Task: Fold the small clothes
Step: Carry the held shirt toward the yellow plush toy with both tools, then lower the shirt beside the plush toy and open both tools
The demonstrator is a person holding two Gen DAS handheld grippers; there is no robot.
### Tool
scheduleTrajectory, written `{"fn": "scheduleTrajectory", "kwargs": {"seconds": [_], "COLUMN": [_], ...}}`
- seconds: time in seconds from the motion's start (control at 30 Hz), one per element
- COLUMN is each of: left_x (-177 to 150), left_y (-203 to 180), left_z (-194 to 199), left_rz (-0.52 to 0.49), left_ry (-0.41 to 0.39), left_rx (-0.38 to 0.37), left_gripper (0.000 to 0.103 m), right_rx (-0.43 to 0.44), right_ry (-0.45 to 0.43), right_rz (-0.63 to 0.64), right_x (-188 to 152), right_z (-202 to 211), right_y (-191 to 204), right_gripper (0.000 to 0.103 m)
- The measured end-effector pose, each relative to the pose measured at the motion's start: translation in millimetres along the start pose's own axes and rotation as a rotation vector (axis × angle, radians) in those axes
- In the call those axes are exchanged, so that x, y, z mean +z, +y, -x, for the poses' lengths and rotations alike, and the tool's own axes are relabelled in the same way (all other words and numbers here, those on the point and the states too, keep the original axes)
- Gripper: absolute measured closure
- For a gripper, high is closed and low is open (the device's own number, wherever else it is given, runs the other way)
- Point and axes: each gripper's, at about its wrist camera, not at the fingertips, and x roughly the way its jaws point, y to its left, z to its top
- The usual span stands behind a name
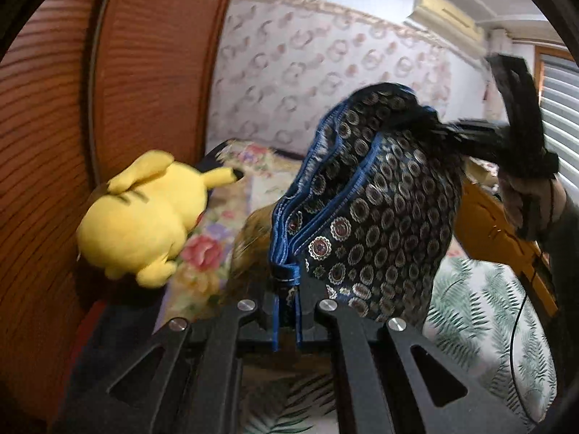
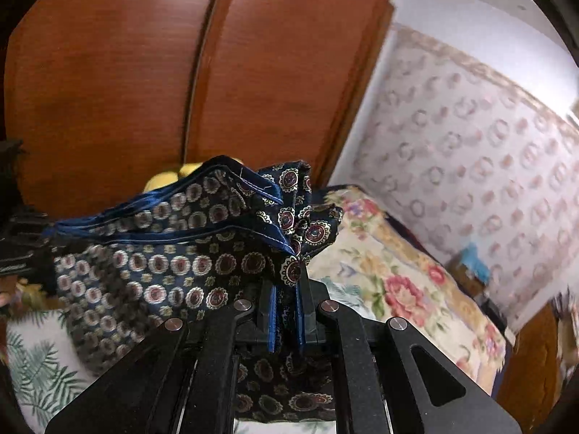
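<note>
In the left wrist view, the left gripper is pinching its black fingers nearly closed on the blue-trimmed waistband end of a small dark navy garment printed with round medallions. The cloth is hanging in the air above the leaf-patterned white bed cover, stretching away to the right gripper, which is blurring at the far end of the waistband. A yellow plush toy is lying on the floral quilt beside the brown wooden wardrobe door.

In the right wrist view, the right gripper is likewise clamping its fingers almost shut on the other blue-edged end of the waistband, and the garment is sagging between the two grippers, doubled loosely on itself, with its lower part drooping toward the bed cover.

Judging by this, the folding is only getting under way: the garment is being held up by both ends, not lying flat, and no neat crease is showing. Laying it down, smoothing it and making the folds are all looking still to be done
</note>
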Motion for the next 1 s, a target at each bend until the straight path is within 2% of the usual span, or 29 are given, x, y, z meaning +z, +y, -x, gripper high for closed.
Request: {"fn": "scheduleTrajectory", "kwargs": {"seconds": [0.23, 0.3, 0.37, 0.43, 0.5, 0.57, 0.73, 0.93, 1.0], "left_x": [-22, -25, -27, -29, -29, -28, -25, -20, -18], "left_y": [17, 18, 18, 18, 18, 19, 18, 14, 11], "left_z": [-18, -19, -20, -21, -21, -20, -17, -3, 6], "left_rz": [0.027, 0.032, 0.022, 0.015, 0.019, 0.021, 0.014, -0.014, -0.022], "left_ry": [0.081, 0.091, 0.093, 0.094, 0.095, 0.094, 0.096, 0.061, 0.042], "left_rx": [0.039, 0.038, 0.043, 0.048, 0.045, 0.045, 0.058, 0.081, 0.083], "left_gripper": [0.1, 0.1, 0.1, 0.1, 0.099, 0.098, 0.095, 0.09, 0.084], "right_rx": [0.049, 0.041, 0.017, -0.01, -0.03, -0.041, 0.06, 0.126, 0.128], "right_ry": [0.049, 0.053, 0.053, 0.043, 0.034, 0.031, 0.096, 0.171, 0.19], "right_rz": [0.021, 0.021, -0.02, -0.068, -0.096, -0.123, -0.201, -0.267, -0.272], "right_x": [23, 26, 30, 32, 32, 24, -14, -51, -58], "right_z": [-87, -100, -109, -109, -101, -93, -90, -119, -133], "right_y": [26, 30, 27, 24, 20, 15, 16, 32, 39], "right_gripper": [0.097, 0.092, 0.074, 0.064, 0.06, 0.055, 0.055, 0.055, 0.055]}}
